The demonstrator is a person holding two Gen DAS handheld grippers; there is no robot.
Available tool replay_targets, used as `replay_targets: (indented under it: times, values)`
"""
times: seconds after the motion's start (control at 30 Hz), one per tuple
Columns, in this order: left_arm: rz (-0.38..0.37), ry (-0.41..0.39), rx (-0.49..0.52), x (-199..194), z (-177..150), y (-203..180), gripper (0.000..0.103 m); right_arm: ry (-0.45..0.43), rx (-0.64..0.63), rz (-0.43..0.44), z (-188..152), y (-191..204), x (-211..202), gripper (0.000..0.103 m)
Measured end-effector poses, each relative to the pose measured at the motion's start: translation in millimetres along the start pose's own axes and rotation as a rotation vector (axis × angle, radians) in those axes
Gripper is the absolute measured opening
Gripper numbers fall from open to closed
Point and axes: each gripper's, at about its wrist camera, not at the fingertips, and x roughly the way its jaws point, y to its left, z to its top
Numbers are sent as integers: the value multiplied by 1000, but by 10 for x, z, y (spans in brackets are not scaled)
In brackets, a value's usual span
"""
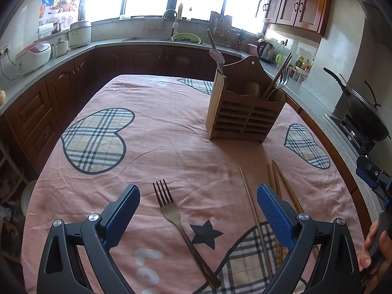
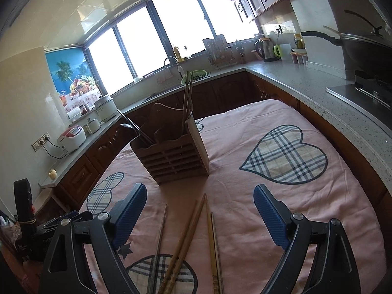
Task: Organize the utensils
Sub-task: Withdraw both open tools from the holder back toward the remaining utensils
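**Both grippers spread above the loose utensils**

We hold the left gripper (image 1: 198, 197) with its blue pads (image 1: 123, 216) spread wide and gripping nothing. A fork (image 1: 171, 214) lies on the cloth between them, tines pointing away from us, its dark handle running back toward the lower edge. Just right of it lies a thin pale chopstick (image 1: 250, 203), and a bundle of brown chopsticks (image 1: 281, 183) passes behind the right-hand pad.

Our right gripper (image 2: 199, 197) is likewise spread and empty. Between its pads (image 2: 129, 216) we see the chopsticks fanned on the cloth: one grey stick (image 2: 160, 232) on the left, a crossed brown pair (image 2: 187, 230) in the middle, and a pale pair (image 2: 213, 235) on the right.

Beyond both grippers, well apart from the loose pieces, the wooden holder (image 1: 245, 112) stands upright on the pink tablecloth (image 1: 152, 112) with its plaid hearts. A spoon (image 1: 216, 57) stands in its left end, and a fork and chopsticks (image 1: 279, 78) lean out of its right compartment.

Around the table runs a grey counter (image 2: 306, 78) with a sink, a kettle and a wok (image 1: 367, 115).
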Motion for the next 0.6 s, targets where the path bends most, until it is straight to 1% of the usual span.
replay_targets:
  times: [0.13,0.27,0.6]
  values:
    - [-2,28,-4,41,-60,16,97,41,-1,-16,-185,-45,20,90]
    - [-2,53,-4,124,-50,-1,97,88,-4,-31,-291,-67,88,90]
    - [5,135,55,533,57,-243,96,149,-35,-56,-285,-90,304,90]
